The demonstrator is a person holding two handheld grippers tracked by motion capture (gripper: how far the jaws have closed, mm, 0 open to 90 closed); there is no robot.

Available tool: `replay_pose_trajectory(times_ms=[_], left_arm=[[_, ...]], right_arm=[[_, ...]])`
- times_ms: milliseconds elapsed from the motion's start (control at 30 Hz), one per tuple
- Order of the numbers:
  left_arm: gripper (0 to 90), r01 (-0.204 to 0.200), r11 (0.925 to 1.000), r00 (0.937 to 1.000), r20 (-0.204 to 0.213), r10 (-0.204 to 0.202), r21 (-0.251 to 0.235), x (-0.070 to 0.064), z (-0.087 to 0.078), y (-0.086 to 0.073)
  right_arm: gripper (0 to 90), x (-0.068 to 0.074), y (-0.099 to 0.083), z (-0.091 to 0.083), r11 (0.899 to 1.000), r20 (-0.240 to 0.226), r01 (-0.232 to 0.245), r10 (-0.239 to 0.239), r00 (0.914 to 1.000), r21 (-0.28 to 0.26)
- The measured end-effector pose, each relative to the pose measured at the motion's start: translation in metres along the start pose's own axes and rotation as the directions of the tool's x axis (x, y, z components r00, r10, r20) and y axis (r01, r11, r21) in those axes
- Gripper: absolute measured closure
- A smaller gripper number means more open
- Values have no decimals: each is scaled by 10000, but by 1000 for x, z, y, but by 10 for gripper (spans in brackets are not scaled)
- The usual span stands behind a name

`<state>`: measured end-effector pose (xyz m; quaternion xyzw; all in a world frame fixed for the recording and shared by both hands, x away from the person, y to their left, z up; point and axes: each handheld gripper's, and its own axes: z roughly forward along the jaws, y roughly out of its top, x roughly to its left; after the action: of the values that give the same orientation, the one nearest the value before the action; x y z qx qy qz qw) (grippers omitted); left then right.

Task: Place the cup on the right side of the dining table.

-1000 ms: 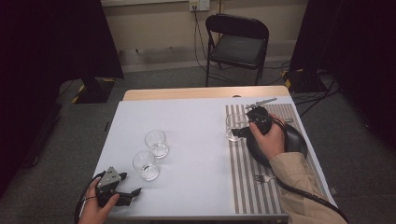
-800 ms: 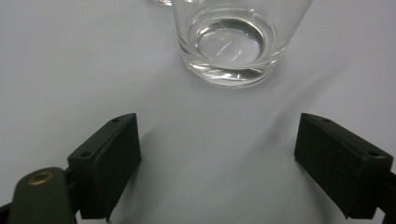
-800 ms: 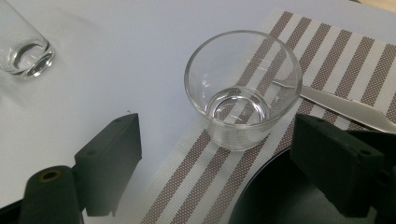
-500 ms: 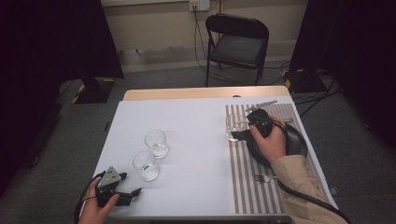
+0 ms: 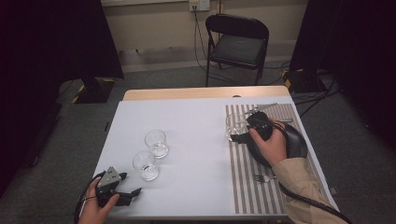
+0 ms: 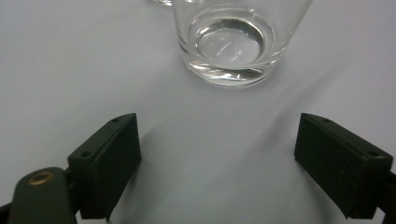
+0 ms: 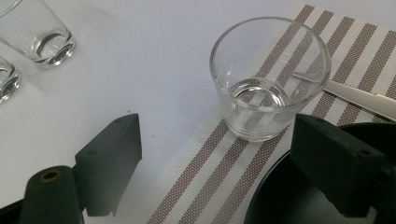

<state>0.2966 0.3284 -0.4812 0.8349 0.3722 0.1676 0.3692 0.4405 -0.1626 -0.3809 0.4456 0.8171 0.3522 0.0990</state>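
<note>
On a white surface (image 5: 196, 116) with a striped mat (image 5: 261, 186) at right. Right tool (image 7: 217, 158) wide open, empty, just short of the glass (image 7: 271, 79) on the mat's edge, dead ahead. Left tool (image 6: 219, 154) likewise open, idle.

Your right gripper (image 5: 239, 136) has crept a touch toward you and rightward over the striped placemat (image 5: 261, 186) during the last second, drawing slightly back from the small glass (image 5: 233, 125) on the mat's near-left corner. Its fingers (image 7: 338, 170) now stand spread just short of that glass, one over the dark plate (image 5: 299, 144).
</note>
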Motion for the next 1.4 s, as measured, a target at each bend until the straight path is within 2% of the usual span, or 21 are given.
replay_pose_trajectory(times_ms=[933, 1400], left_arm=[[135, -11, 10000, 10000, 4, 11, 9, 0, 0, 0], [135, -15, 10000, 10000, 6, 15, 8, 0, 0, 0]], right_arm=[[163, 14, -15, 11, 9976, -488, 544, -523, 9974, 432], [159, 16, -23, 13, 9971, -681, 554, -518, 9963, 521]])
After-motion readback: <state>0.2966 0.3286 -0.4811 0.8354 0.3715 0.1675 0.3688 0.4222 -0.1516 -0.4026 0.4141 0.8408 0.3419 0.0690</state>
